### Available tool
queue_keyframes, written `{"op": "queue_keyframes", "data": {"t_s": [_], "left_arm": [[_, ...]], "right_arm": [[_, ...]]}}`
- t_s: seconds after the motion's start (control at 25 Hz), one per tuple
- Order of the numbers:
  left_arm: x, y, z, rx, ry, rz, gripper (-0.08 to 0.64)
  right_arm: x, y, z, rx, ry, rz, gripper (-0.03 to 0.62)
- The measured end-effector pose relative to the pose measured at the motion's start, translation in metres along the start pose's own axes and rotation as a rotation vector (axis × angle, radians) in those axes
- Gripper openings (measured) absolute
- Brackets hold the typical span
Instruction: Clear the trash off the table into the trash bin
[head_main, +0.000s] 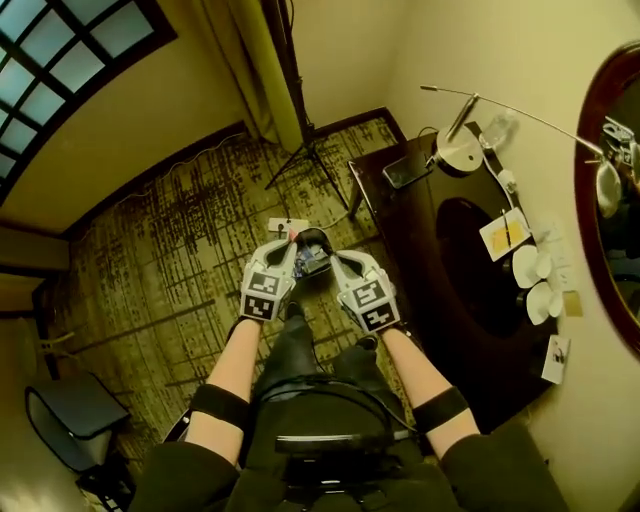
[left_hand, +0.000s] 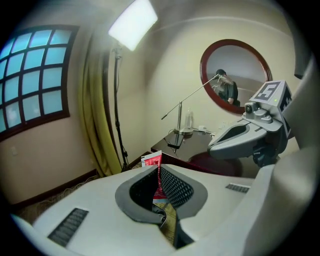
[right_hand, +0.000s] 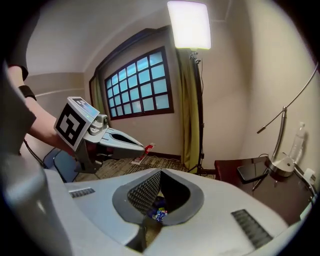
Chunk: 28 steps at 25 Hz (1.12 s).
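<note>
Here, a flat red-and-white wrapper (left_hand: 152, 160) is pinched between the jaws of the left gripper (left_hand: 159, 173), a crumpled blue wrapper (right_hand: 159, 214) between those of the right gripper (right_hand: 160, 176).

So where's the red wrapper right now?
The red wrapper is pinched in the left gripper, mid-picture in the left gripper view, with the right gripper just to its right.

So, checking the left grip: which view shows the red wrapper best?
The left gripper view: the red wrapper stands pinched in the left gripper. The right gripper view shows it sidelong and small; the head view, only a pale scrap.
</note>
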<state>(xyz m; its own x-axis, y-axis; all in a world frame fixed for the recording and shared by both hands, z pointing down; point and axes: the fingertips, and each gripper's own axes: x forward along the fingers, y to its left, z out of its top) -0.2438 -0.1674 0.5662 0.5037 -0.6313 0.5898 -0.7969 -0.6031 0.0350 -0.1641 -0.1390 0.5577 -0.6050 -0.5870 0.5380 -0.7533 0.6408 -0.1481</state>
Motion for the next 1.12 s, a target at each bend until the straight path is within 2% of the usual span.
{"op": "queue_keyframes", "data": {"t_s": [0.24, 0.56, 0.72, 0.92, 1.12], "left_arm": [[0.026, 0.040, -0.049, -0.052, 0.059, -0.001, 0.014], [0.090, 0.072, -0.128, -0.088, 0.142, -0.040, 0.014], [0.136, 0.080, -0.186, -0.095, 0.182, -0.059, 0.015], [0.199, 0.088, -0.260, -0.109, 0.217, -0.071, 0.015], [0.259, 0.095, -0.320, -0.127, 0.248, -0.083, 0.015]], "right_arm": [[0.064, 0.018, -0.020, -0.009, 0.062, 0.049, 0.003], [0.147, 0.013, -0.076, 0.033, 0.130, 0.070, 0.003], [0.192, 0.002, -0.122, 0.058, 0.154, 0.070, 0.003], [0.248, -0.007, -0.198, 0.056, 0.196, 0.086, 0.003], [0.297, -0.022, -0.270, 0.078, 0.232, 0.091, 0.003]]}}
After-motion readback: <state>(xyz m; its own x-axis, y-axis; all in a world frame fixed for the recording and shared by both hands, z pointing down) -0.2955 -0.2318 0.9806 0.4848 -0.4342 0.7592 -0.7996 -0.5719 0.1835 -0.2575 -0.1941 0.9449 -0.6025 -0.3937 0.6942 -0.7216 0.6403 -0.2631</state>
